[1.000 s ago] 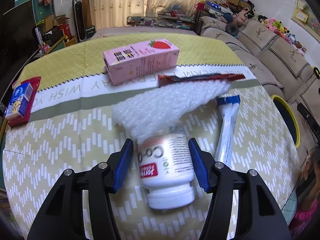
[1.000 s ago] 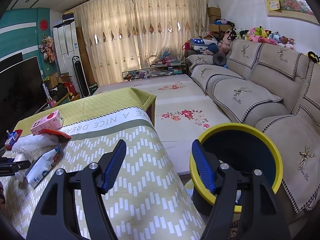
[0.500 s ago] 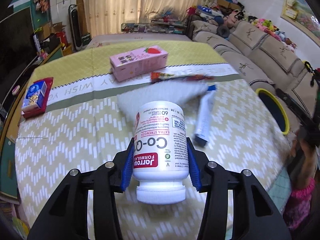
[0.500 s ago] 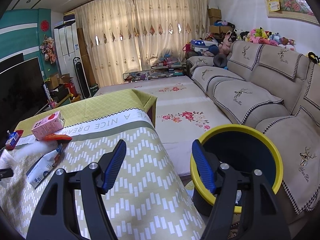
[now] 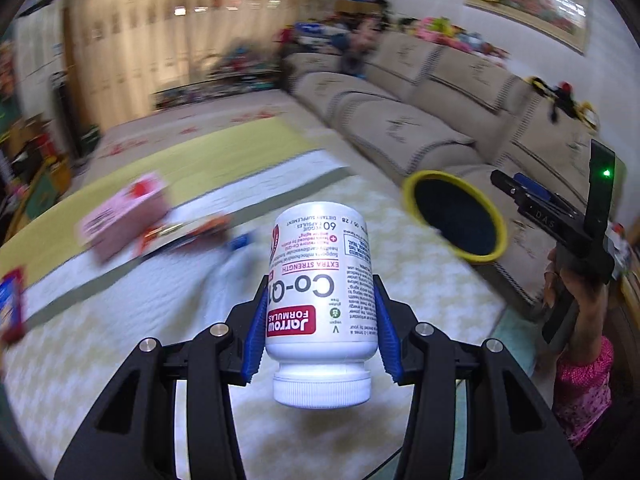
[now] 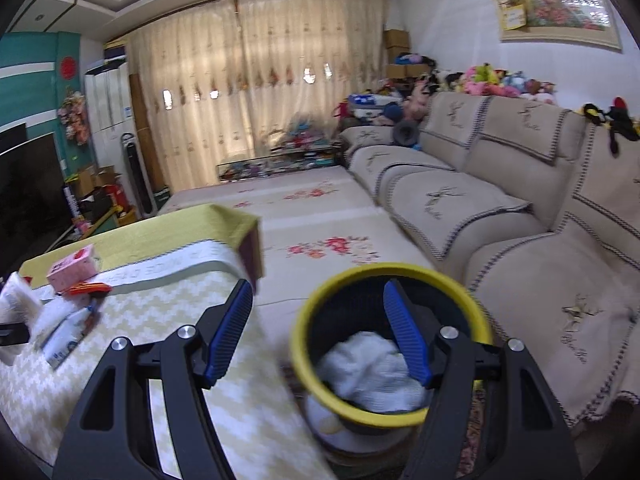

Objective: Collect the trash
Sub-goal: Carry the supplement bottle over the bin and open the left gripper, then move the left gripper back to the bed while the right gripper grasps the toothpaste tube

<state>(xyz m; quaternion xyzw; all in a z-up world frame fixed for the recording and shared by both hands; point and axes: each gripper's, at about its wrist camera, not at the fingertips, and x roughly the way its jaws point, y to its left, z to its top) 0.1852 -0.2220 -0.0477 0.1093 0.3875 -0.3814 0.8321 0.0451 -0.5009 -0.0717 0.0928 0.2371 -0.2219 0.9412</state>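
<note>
the table (image 5: 420,280) fills the lower frame; the yellow-rimmed bin (image 5: 456,216) sits right of centre. my left hand-held gripper (image 5: 320,332) is clenched on the supplement bottle (image 5: 320,300), held above the table – the smooth plastic could slip mid-swing. my right hand-held gripper (image 6: 320,332) is released, over the bin – it may block the drop.

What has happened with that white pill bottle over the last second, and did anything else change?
The left gripper closed its jaws on the white bottle, lifted it off the table and swung toward the yellow-rimmed bin. The right gripper stayed open and empty, shifting over the bin. The pink carton and other litter stayed put.
</note>
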